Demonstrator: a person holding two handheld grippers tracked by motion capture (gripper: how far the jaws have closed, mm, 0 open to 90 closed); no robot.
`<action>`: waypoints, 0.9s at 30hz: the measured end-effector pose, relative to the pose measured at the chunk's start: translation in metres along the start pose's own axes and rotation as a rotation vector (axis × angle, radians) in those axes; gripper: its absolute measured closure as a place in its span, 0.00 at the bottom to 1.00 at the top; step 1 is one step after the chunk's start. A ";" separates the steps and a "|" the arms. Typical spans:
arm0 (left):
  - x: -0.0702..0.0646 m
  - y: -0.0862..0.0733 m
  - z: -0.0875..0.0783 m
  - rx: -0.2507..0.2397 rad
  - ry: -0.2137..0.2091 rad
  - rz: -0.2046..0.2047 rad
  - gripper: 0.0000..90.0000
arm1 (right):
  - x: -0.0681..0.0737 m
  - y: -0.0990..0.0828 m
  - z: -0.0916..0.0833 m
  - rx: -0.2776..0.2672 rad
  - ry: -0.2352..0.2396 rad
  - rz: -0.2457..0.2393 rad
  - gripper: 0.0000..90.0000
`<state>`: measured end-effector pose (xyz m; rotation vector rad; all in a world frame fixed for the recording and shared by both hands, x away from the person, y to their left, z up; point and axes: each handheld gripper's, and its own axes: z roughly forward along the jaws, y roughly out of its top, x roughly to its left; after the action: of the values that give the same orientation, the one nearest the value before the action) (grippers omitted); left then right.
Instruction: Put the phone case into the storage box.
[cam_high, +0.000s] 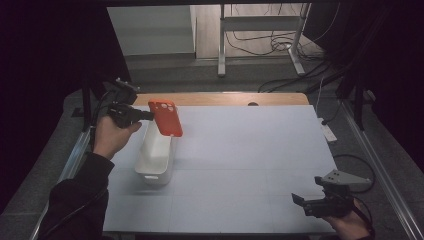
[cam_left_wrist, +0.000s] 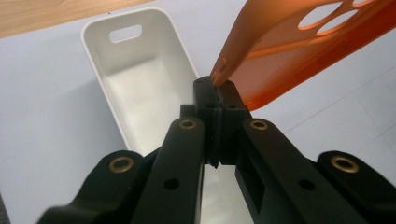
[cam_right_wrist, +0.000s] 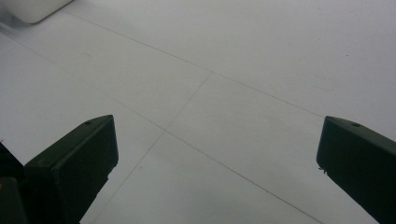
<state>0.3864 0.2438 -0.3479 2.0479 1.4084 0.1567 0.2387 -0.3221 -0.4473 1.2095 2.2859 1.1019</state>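
Observation:
An orange phone case (cam_high: 166, 117) hangs in the air over the far end of a white rectangular bin (cam_high: 156, 155). My left gripper (cam_high: 148, 115) is shut on the case's edge, held by a hand at the table's left side. In the left gripper view the jaws pinch the rim of the orange phone case (cam_left_wrist: 280, 60), with the white bin (cam_left_wrist: 140, 79) below, its inside bare. My right gripper (cam_high: 300, 201) rests low at the table's near right corner. In the right gripper view my right gripper (cam_right_wrist: 217, 158) stands open over bare table, nothing between its jaws.
The white table (cam_high: 250, 150) has a wooden strip (cam_high: 225, 98) along its far edge. A corner of the white bin (cam_right_wrist: 32, 9) appears in the right gripper view. Metal stand legs and cables (cam_high: 270, 45) lie on the floor beyond. Rails run along both sides.

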 end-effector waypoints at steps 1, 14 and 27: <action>0.002 0.000 0.000 0.001 0.001 -0.003 0.99 | 0.000 0.000 0.000 0.005 -0.007 -0.003 0.00; 0.012 0.005 -0.002 -0.006 0.025 -0.015 0.99 | 0.000 0.000 0.000 0.053 -0.067 -0.011 0.00; 0.022 0.009 -0.002 -0.010 0.065 -0.029 0.99 | 0.001 -0.001 -0.001 0.060 -0.071 -0.011 0.00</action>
<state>0.4021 0.2619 -0.3467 2.0293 1.4729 0.2195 0.2377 -0.3221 -0.4473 1.2363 2.2840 0.9775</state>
